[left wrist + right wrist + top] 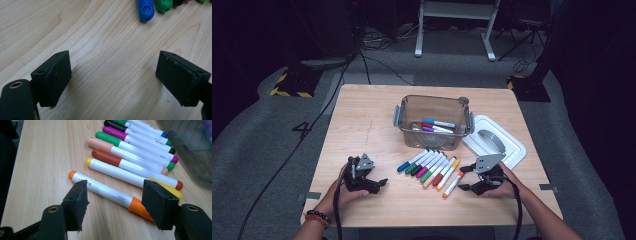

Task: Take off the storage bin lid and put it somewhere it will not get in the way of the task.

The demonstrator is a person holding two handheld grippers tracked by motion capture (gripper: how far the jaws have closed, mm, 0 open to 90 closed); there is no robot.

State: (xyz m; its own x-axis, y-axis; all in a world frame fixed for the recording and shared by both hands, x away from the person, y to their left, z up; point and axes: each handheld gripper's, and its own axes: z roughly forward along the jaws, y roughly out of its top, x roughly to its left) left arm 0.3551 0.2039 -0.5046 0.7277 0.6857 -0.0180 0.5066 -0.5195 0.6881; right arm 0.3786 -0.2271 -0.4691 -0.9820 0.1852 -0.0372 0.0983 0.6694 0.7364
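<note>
Several markers (429, 167) lie in a slanted row on the wooden table (362, 125), just in front of a clear plastic bin (433, 122) holding a few more markers. The orange marker (107, 192) is nearest my right gripper (113, 201), whose open jaws stand on either side of it, above the table. That right gripper (468, 178) sits at the row's right end. My left gripper (379, 183) is open over bare wood left of the row; its own view has the open left gripper (113, 77) with the blue marker cap (145, 9) and green marker cap (163, 5) ahead.
A white lid (495, 140) lies right of the bin. A hand holds each gripper near the table's front edge. Bare wood stretches across the left half. Grey floor, cables and a frame's legs lie beyond the table.
</note>
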